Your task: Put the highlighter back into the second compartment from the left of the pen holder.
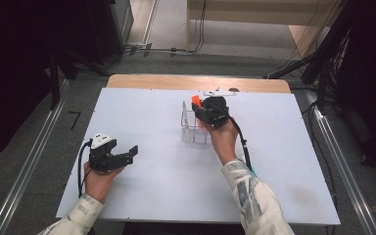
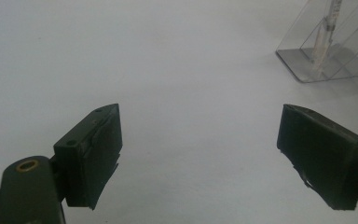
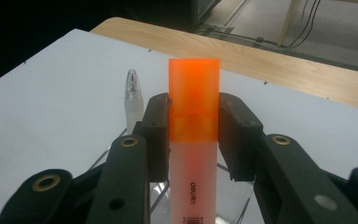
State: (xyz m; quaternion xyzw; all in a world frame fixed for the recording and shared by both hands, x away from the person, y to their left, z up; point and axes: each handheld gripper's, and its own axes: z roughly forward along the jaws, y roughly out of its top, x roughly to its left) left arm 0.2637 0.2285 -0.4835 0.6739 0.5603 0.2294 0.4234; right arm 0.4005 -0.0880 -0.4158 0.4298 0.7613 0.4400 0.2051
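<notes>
My right gripper (image 3: 193, 135) has its jaws clamped on an orange highlighter (image 3: 193, 135), one pad on each side just below the cap. The right gripper view shows what the high view cannot: the marker's frosted barrel carries the word "deli" printed lengthwise, with the top of a barcode under it, and a clear-capped pen (image 3: 133, 95) stands just beside the jaws at about 10 o'clock. In the high view that gripper (image 1: 210, 111) sits over a clear plastic holder (image 1: 192, 128) a little past the middle of the table, toward 12 o'clock, and only the orange tip (image 1: 195, 100) of the highlighter peeks out.

My left gripper (image 1: 111, 154) rests near the table's 8 o'clock corner, held in my left hand (image 1: 98, 178), jaws spread wide with nothing between them. The left gripper view (image 2: 200, 154) shows the same gap over bare white surface, and the holder (image 2: 328, 51) at 2 o'clock with a thin white pen (image 2: 324, 39) upright inside it.

The table (image 1: 152, 186) is a white board laid over a wooden top (image 1: 196, 82) that shows along the far edge. Around it lies grey floor (image 1: 39, 147), with metal rails on both sides, cables at 12 o'clock, and dark curtains left and right.
</notes>
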